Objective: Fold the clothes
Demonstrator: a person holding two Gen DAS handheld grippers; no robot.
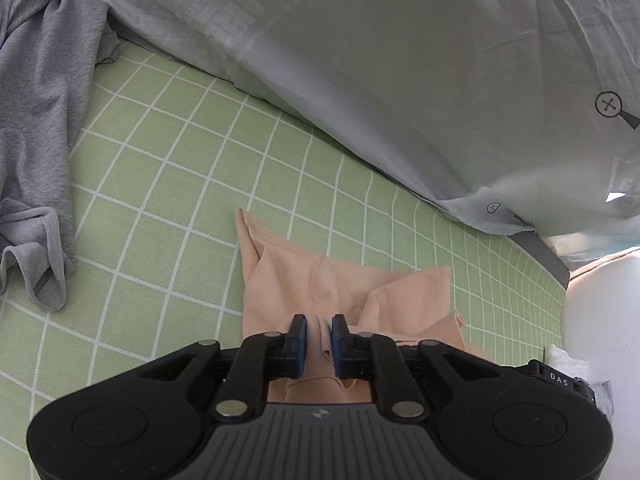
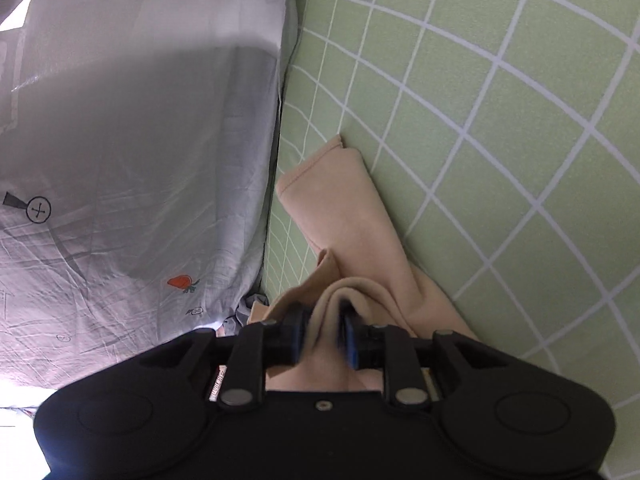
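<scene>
Two grippers share one peach garment, each at its own part of the cloth, which lies crumpled on the green checked bed sheet with one hemmed corner pointing toward the far side. Holding it at two places makes sense for folding: the cloth can be spread and laid flat between the hands before a fold is made (my reading, from the task).

In the left wrist view the left gripper has its blue-padded fingers set narrowly apart with a ridge of peach fabric running up between them. A thin gap seems to show beside the ridge, so the pads look released or barely touching it, not clenched.

In the right wrist view the right gripper stands a little wider. A thick doubled roll of the same peach garment bulges up between the fingers; the right-hand pad is blurred, and I judge the cloth sits loosely between them with no firm pinch.

A pale grey quilt printed with a carrot lies along the far side of the sheet, just beside the garment's far end in the right view. A grey knitted garment lies in a heap at the far left, well apart, likely waiting its turn.
</scene>
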